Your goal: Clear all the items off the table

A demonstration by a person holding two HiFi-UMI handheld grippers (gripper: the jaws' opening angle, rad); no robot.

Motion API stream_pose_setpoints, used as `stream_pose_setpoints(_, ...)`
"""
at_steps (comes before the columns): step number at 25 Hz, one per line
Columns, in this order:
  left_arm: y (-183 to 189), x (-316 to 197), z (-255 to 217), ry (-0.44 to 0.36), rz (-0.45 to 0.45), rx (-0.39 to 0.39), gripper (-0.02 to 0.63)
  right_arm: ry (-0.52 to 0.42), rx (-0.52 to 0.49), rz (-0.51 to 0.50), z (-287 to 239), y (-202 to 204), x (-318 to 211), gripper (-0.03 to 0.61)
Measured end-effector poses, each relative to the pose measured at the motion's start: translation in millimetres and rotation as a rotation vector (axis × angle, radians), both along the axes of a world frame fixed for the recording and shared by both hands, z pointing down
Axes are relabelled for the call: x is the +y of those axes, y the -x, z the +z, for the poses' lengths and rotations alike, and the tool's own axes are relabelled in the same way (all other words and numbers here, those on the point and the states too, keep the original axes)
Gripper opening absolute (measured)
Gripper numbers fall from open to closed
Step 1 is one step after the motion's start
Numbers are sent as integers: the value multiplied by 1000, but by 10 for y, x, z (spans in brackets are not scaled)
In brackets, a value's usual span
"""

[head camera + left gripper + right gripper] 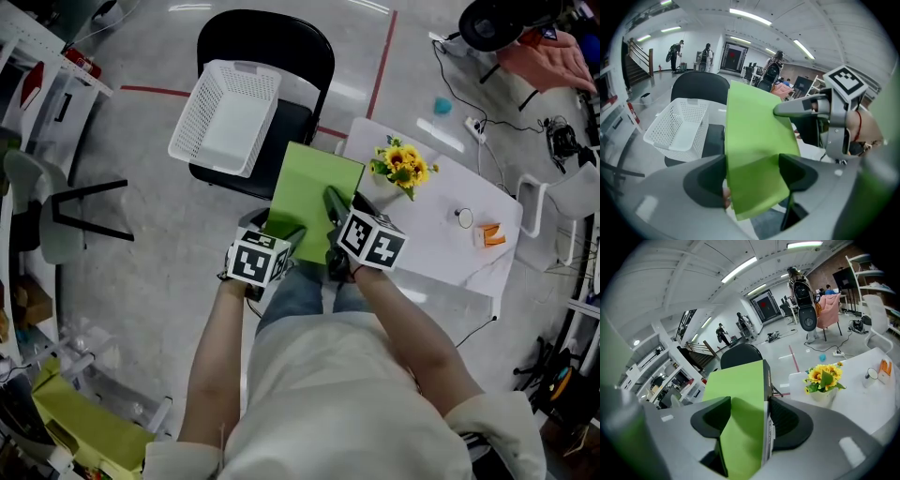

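A flat green book (314, 192) hangs in the air between the white table (441, 258) and a black chair (281, 42), carried by both grippers. My left gripper (284, 236) is shut on its near left corner; in the left gripper view the book (757, 140) fills the gap between the jaws (752, 180). My right gripper (336, 208) is shut on its right edge, and the book (736, 394) shows its dark spine there between the jaws (747, 420). The right gripper (806, 108) also shows in the left gripper view, clamped on the book's far edge.
A white mesh basket (225, 117) sits on the black chair's seat, just beyond the book. On the table stand a pot of sunflowers (403, 167), a small round object (464, 217) and an orange item (490, 234). Cables and chairs lie at the far right.
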State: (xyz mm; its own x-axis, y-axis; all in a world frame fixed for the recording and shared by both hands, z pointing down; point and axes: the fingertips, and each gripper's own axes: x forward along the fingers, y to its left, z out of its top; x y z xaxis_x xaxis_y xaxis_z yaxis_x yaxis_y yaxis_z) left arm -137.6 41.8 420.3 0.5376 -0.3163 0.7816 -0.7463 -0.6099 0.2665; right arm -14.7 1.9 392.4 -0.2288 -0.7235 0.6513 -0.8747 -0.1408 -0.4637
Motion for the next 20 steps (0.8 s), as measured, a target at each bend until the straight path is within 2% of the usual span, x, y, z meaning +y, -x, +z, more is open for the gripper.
stream_pose_setpoints(11, 614, -224, -25, -10, -52, 8, 356, -13, 7, -50, -46, 632, -283, 262)
stream_pose_setpoints(20, 886, -431, -43, -20, -120, 9, 351, -23, -10, -107, -78, 943, -575, 262)
